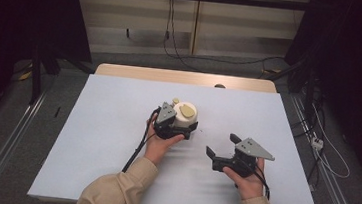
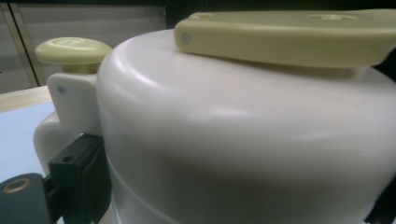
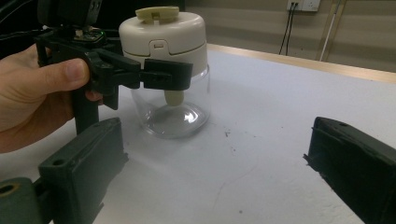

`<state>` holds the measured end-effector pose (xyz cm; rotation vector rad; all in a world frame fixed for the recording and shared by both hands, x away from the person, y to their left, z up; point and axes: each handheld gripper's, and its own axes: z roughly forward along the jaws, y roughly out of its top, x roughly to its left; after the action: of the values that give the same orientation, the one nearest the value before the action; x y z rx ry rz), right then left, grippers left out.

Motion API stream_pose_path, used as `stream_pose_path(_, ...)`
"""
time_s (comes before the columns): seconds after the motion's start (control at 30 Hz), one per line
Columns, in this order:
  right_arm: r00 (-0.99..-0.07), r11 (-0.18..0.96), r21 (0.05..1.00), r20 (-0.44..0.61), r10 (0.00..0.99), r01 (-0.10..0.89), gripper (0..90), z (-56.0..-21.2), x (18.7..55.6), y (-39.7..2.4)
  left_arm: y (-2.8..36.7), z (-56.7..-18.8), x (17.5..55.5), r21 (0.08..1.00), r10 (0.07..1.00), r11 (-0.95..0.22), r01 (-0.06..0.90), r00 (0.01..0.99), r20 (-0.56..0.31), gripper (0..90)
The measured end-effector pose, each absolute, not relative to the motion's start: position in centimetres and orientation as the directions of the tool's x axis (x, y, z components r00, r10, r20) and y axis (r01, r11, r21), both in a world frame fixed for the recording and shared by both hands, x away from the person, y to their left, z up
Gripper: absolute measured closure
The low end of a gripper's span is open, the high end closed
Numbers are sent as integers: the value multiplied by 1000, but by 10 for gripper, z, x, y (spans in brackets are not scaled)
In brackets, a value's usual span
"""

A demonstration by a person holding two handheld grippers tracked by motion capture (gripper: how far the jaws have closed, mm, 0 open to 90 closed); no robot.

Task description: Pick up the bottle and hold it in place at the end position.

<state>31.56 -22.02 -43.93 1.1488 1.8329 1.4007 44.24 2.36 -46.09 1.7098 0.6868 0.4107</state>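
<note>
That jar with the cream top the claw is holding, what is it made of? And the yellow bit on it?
The jar has a see-through bottom, likely clear plastic or glass: the table shows through it and it glints. Its cream top looks like smooth, glossy plastic with soft highlights. The yellow handle seems matte plastic with small screws. The left claw is clamped around the top.

High view overhead, facing forward; both gripper views low, sharing the jar [image 3: 163, 70].
</note>
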Motion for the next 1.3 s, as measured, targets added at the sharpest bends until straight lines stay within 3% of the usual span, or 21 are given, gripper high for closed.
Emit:
stream_pose_path(0.67,-461,68,943,95,882,325,94,-429,338,-207,23,-461,442,964,641,-134,227,762,-91,65)
stream_pose_path(1.3,-465,79,941,89,881,329,303,-417,350,-198,23,-461,442,964,641,-136,228,762,-89,64)
